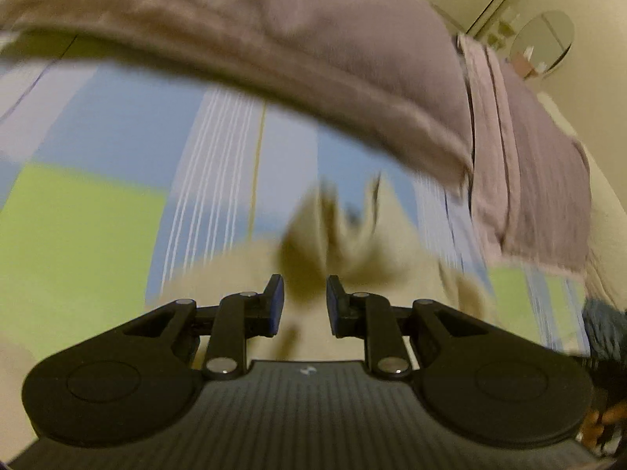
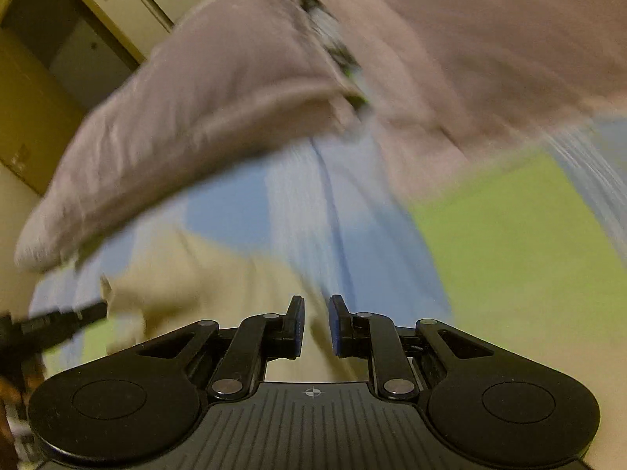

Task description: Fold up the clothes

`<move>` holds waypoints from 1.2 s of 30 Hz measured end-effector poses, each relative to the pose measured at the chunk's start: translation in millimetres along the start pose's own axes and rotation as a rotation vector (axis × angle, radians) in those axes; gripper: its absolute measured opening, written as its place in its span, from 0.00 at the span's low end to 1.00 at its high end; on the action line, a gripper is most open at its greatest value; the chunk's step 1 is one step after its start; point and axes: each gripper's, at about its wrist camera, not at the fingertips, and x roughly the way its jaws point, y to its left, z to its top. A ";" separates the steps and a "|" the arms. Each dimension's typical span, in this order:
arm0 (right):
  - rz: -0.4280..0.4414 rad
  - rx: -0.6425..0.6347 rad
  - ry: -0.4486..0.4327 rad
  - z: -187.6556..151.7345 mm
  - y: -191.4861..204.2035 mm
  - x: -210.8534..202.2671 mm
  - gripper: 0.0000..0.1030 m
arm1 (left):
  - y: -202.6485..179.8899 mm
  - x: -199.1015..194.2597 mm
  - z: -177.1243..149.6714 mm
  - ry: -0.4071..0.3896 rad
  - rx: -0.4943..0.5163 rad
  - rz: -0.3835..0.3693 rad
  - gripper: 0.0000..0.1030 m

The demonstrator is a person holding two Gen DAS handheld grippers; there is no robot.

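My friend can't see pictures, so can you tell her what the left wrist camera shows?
The left gripper has its two black fingers apart over a blurry, bunched-up beige cloth. The cloth lies on a bedsheet with blue, green and white patches. Mauve pillows sit along the far edge.

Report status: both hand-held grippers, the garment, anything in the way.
Left hand-held gripper open over bunched beige garment. Right hand-held gripper open above its edge. Nothing gripped. Mauve pillows beyond, not blocking. Frames blurred.
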 end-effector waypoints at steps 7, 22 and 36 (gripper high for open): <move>-0.254 -0.040 0.106 -110.2 -69.3 -87.2 0.39 | -30.6 -17.0 -62.1 0.097 -0.004 0.005 0.17; -0.676 -0.948 0.133 -153.4 -174.3 -153.9 0.39 | -127.6 -30.4 -128.7 0.113 0.043 0.059 0.17; -0.295 -0.528 0.106 -87.7 -256.2 -212.7 0.00 | -162.0 -43.7 -130.6 0.077 0.067 0.105 0.17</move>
